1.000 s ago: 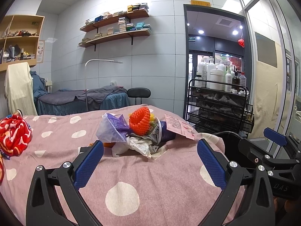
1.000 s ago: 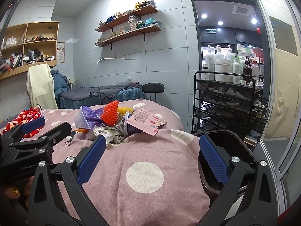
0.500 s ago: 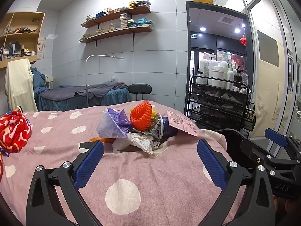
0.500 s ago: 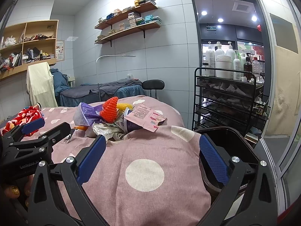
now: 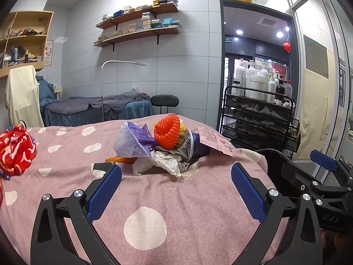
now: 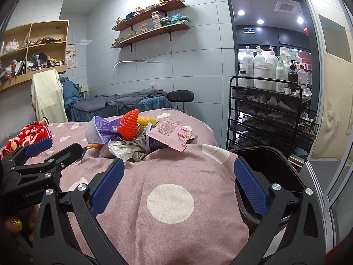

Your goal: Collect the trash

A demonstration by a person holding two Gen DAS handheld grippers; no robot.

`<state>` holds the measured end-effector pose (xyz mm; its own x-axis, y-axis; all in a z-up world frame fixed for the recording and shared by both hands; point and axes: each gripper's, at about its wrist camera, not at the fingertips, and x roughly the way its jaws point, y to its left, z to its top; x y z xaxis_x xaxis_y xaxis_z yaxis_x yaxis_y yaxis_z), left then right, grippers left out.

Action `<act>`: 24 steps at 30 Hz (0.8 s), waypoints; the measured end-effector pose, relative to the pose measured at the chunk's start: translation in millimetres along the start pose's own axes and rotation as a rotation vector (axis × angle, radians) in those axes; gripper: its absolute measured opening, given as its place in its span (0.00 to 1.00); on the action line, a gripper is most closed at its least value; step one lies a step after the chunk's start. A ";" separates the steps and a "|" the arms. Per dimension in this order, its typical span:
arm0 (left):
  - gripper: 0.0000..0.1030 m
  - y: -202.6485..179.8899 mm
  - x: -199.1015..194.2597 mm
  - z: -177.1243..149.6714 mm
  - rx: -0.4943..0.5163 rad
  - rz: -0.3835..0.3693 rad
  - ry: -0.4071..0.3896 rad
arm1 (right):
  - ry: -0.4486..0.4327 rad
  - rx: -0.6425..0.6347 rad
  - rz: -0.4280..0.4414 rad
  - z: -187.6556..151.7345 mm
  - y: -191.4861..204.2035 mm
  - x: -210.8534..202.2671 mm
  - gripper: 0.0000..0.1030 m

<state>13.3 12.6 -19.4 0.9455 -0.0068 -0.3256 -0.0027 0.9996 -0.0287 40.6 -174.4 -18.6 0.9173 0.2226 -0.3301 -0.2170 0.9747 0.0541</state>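
Jaws of my left gripper (image 5: 176, 184) and right gripper (image 6: 179, 180) stand spread, empty, facing the trash pile (image 5: 167, 148) on the bed (image 5: 176, 198).

One trash pile (image 5: 167, 148), one bin (image 6: 264, 161), two tools.

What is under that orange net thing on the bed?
The orange foam net tops a trash pile: purple bag, crumpled wrappers, a tipped purple cup. Anything deeper is hidden.
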 end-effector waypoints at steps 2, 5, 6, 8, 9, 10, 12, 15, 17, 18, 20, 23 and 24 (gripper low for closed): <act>0.95 3.5 3.3 -1.5 -0.003 -0.005 0.018 | 0.017 -0.008 -0.004 0.4 -0.1 5.8 0.95; 0.95 9.7 9.7 -3.6 -0.006 -0.001 0.045 | 0.071 -0.024 0.001 1.6 -0.9 21.0 0.95; 0.95 13.3 13.3 -4.4 -0.012 -0.004 0.061 | 0.089 -0.022 0.006 2.0 -1.5 26.2 0.95; 0.95 19.3 19.3 -4.5 -0.026 -0.013 0.088 | 0.137 -0.018 0.037 3.3 -3.3 40.7 0.95; 0.95 23.4 23.1 -4.6 -0.031 -0.009 0.103 | 0.160 -0.025 0.045 4.3 -3.1 47.8 0.95; 0.95 27.6 27.1 -4.2 -0.034 -0.006 0.118 | 0.188 -0.042 0.043 5.9 -2.1 57.4 0.95; 0.95 36.2 34.8 -2.3 -0.035 0.000 0.138 | 0.232 -0.077 0.049 8.1 1.0 73.5 0.95; 0.95 50.8 47.0 4.6 -0.040 0.005 0.159 | 0.294 -0.139 0.055 12.8 7.6 100.8 0.95; 0.95 60.5 56.4 11.2 -0.054 0.002 0.176 | 0.312 -0.174 0.063 15.2 11.5 116.1 0.95; 0.95 66.5 62.5 15.0 -0.063 -0.001 0.186 | 0.323 -0.197 0.059 16.2 14.5 124.0 0.95; 0.95 76.4 75.3 22.1 -0.079 -0.012 0.202 | 0.342 -0.258 0.055 18.0 21.5 139.8 0.95; 0.95 89.8 95.6 32.4 -0.104 -0.024 0.227 | 0.349 -0.341 0.034 21.5 29.8 159.6 0.95; 0.95 94.1 102.9 35.8 -0.112 -0.028 0.237 | 0.349 -0.363 0.031 23.2 32.1 165.4 0.94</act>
<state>122.0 107.0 -21.7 0.8432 -0.0543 -0.5349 -0.0259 0.9896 -0.1413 193.2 -105.8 -49.5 0.7561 0.1699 -0.6320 -0.4009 0.8836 -0.2421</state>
